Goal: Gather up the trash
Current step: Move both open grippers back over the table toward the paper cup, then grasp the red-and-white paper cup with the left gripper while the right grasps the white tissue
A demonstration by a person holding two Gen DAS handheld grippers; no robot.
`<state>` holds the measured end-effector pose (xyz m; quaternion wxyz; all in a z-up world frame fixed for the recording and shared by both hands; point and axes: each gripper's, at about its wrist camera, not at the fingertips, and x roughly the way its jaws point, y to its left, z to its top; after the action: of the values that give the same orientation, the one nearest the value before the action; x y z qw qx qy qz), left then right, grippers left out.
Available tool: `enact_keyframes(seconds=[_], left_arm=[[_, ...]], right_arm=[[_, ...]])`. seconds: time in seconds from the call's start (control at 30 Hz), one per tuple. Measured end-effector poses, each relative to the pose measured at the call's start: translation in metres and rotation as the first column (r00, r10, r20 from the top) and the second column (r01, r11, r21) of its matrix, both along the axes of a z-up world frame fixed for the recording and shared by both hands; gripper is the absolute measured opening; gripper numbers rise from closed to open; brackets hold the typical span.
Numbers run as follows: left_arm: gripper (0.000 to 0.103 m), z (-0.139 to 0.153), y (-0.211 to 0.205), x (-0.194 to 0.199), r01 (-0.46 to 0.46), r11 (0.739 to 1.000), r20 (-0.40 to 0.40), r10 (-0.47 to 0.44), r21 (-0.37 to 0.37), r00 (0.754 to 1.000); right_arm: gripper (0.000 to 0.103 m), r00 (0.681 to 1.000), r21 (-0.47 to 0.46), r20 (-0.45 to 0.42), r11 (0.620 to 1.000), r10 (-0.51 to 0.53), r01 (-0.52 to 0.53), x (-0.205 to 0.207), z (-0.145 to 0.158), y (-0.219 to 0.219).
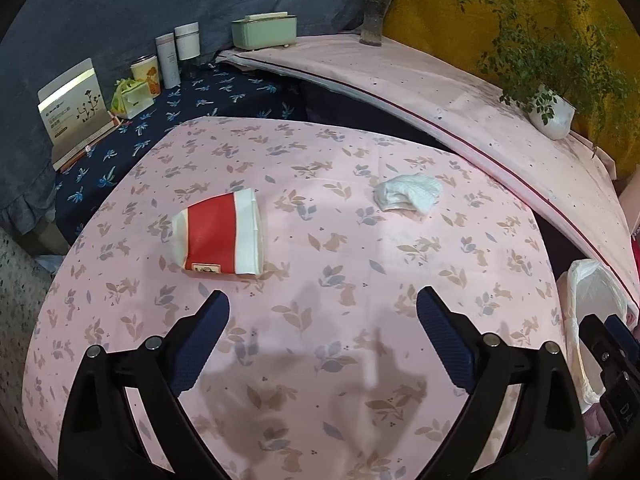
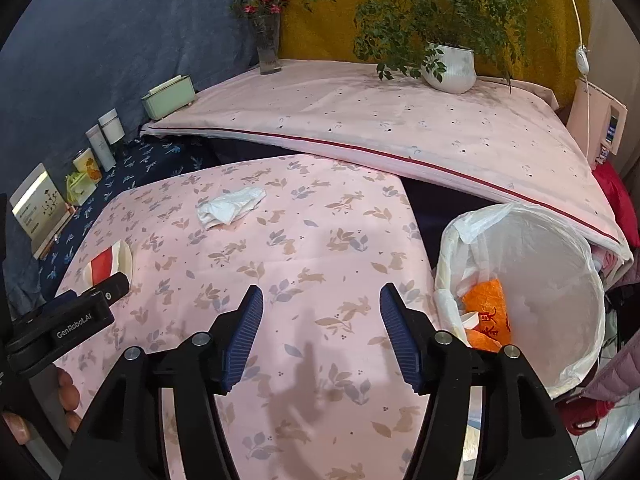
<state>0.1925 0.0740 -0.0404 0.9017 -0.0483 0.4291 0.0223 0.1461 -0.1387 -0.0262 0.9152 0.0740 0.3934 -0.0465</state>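
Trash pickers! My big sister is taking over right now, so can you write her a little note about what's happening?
Left gripper: open, empty, above the table.
Right gripper: open, empty, beside the bin.
On the pink cloth: a squashed red and white paper cup on its side, and a crumpled white tissue farther back.
Done: the lined trash bin at the table's right edge already holds orange wrapping.
Left: grab the cup and the tissue, drop both in.

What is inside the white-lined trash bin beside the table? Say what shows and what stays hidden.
Inside the trash bin lie an orange wrapper with red print and a small white scrap. Anything beneath them, and the bottom near the front wall, is covered.
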Motion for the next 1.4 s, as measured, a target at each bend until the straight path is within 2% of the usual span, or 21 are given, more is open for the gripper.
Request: enact_keyframes(seconds=[0.3, 0.73, 0.9, 0.97, 1.03, 1.4], left_arm=[[0.093, -0.018, 0.059, 0.023, -0.105, 0.994, -0.040, 0.104, -0.008, 0.994], [0.093, -0.054, 0.079, 0.069, -0.079, 0.997, -0.117, 0.081, 0.020, 0.990], [0.092, -0.063, 0.090, 0.078, -0.106, 0.994, -0.141, 0.101, -0.034, 0.985], [0.081, -0.065, 0.091, 0.081, -0.097, 0.994, -0.149, 0.090, -0.044, 0.985], [0.081, -0.065, 0.091, 0.082, -0.089, 0.994, -0.157, 0.079, -0.062, 0.985], [0.081, -0.036, 0.086, 0.097, -0.066, 0.994, -0.070, 0.060, -0.086, 0.996]], right_arm=[[0.063, 0.999, -0.001, -0.011, 0.999, 0.050, -0.050, 0.021, -0.007, 0.035], [0.063, 0.993, 0.021, -0.059, 0.995, 0.098, -0.097, 0.071, -0.036, 0.077], [0.063, 0.991, 0.030, -0.078, 0.994, 0.105, -0.103, 0.093, -0.047, 0.088], [0.063, 0.991, 0.043, -0.081, 0.994, 0.105, -0.102, 0.102, -0.050, 0.090], [0.063, 0.991, 0.048, -0.084, 0.994, 0.103, -0.100, 0.112, -0.053, 0.093], [0.063, 0.994, 0.053, -0.072, 0.995, 0.084, -0.080, 0.170, -0.055, 0.096]])
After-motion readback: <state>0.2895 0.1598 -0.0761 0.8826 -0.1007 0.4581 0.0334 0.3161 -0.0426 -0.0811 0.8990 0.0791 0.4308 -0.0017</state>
